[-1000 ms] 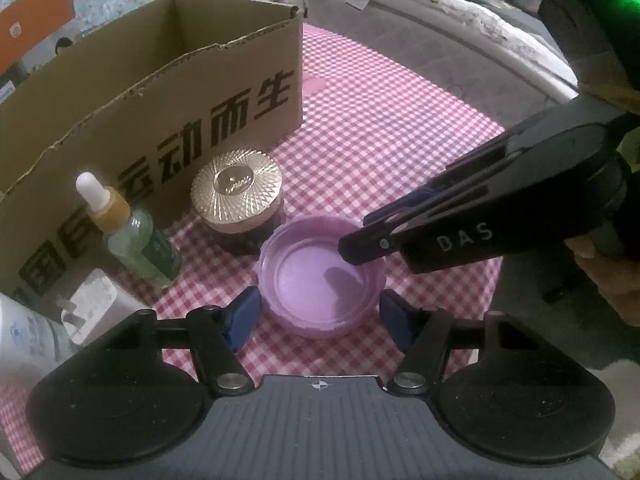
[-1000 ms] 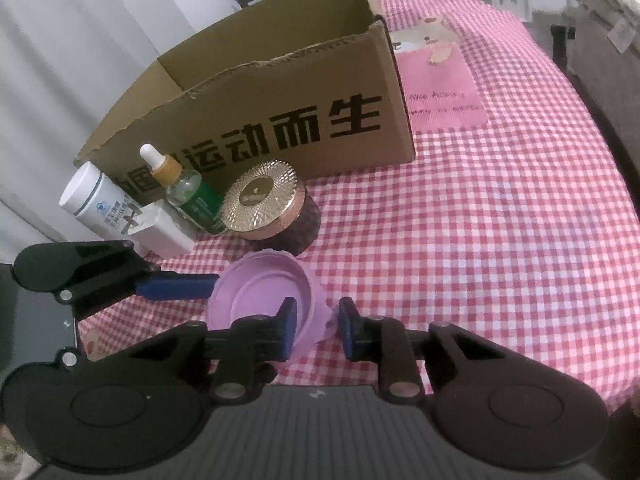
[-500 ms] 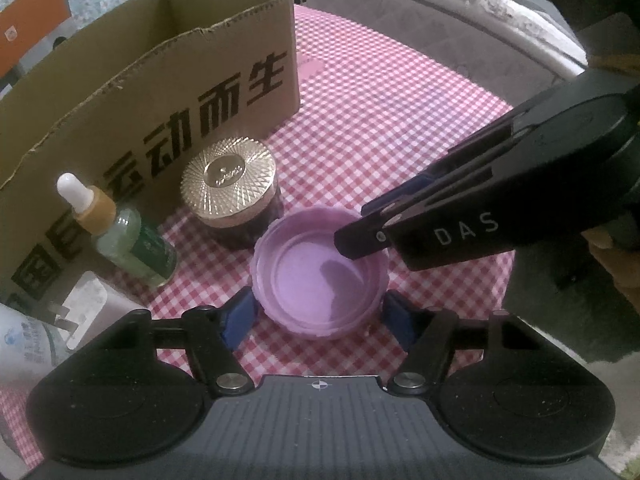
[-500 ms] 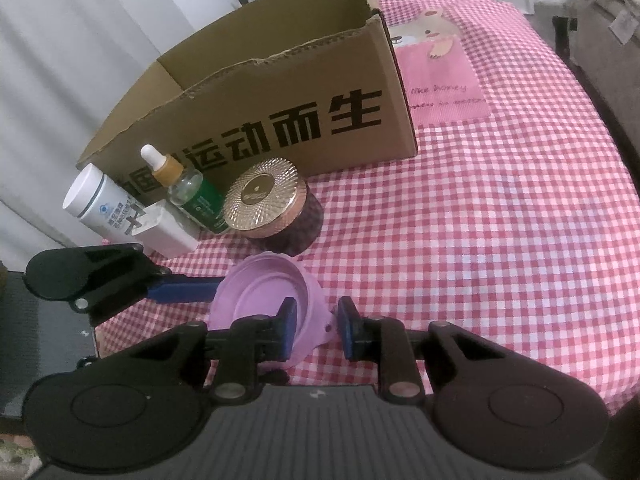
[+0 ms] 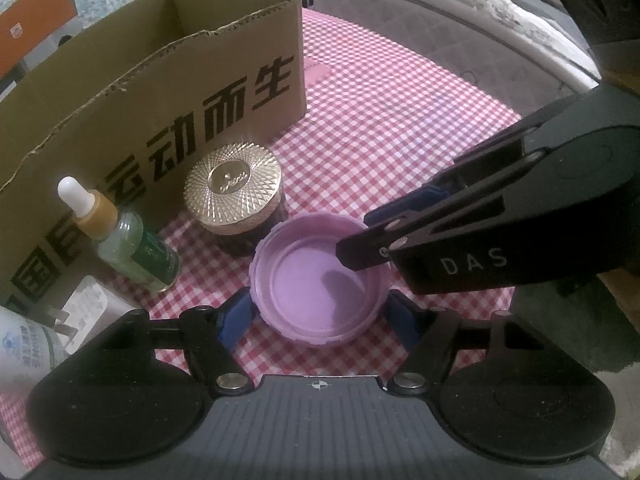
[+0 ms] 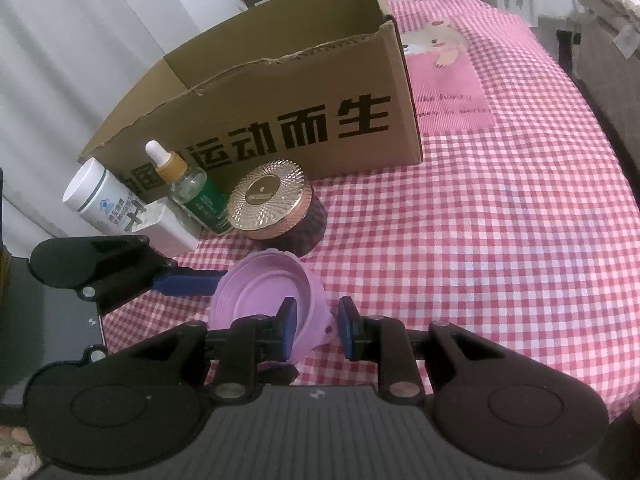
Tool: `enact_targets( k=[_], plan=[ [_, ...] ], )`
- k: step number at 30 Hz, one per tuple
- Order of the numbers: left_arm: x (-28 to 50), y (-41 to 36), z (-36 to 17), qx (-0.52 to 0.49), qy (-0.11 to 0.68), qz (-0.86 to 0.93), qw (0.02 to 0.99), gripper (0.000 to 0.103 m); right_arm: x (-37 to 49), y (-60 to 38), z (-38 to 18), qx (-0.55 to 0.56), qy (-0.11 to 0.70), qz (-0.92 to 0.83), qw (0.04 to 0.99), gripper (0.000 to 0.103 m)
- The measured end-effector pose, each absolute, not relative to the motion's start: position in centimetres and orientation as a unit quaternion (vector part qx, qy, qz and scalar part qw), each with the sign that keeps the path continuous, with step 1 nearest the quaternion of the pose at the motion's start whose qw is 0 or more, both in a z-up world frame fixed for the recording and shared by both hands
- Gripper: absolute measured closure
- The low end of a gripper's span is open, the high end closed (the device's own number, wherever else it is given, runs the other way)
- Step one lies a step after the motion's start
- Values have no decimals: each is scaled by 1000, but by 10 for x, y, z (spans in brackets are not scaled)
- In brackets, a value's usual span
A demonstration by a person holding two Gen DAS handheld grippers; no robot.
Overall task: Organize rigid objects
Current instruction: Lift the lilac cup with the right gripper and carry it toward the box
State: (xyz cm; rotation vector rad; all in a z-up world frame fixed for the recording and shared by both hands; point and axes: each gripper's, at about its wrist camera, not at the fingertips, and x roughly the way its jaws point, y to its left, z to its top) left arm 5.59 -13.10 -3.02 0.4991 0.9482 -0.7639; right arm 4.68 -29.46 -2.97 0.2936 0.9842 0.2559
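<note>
Left wrist view: the purple lid [image 5: 320, 284] lies open side up on the red-and-white checked tablecloth [image 5: 400, 128]. The left gripper [image 5: 320, 316] straddles the lid, with 1 blue pad [image 5: 236, 312] at each side of the rim; the jaws stand apart, and contact between pads and rim cannot be confirmed. The right gripper [image 5: 372, 236] enters from the right, 1 finger inside the rim and 1 outside.

Right wrist view: the right gripper [image 6: 316, 328] has its jaws drawn close together on the lid [image 6: 260, 292] wall, and the lid tilts up toward the left. The outer pad appears slightly clear of the wall, so a firm clamp cannot be confirmed. The left gripper's blue finger [image 6: 188, 280] meets the lid rim from the left.

Surface: the cloth covers a rounded table and carries a pink panel with a cartoon print [image 6: 444, 76]. An open cardboard box [image 6: 256, 92] with black characters stands on it. In front of the box: a gold-topped dark jar [image 6: 276, 208] just behind the lid, a dropper bottle [image 6: 192, 188], a white charger plug [image 6: 168, 224], and a white bottle [image 6: 96, 200].

Room: a padded bed edge [image 5: 460, 12] runs beyond the table. An orange object [image 5: 36, 28] sits behind the box.
</note>
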Motion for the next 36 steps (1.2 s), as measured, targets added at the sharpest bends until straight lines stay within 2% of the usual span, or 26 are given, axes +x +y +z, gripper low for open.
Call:
enact_targets(
  k=[36],
  plan=[
    [26,-116,9,228,384,-340,828,32,25,-283,11,129,422,122,889,80]
  ],
)
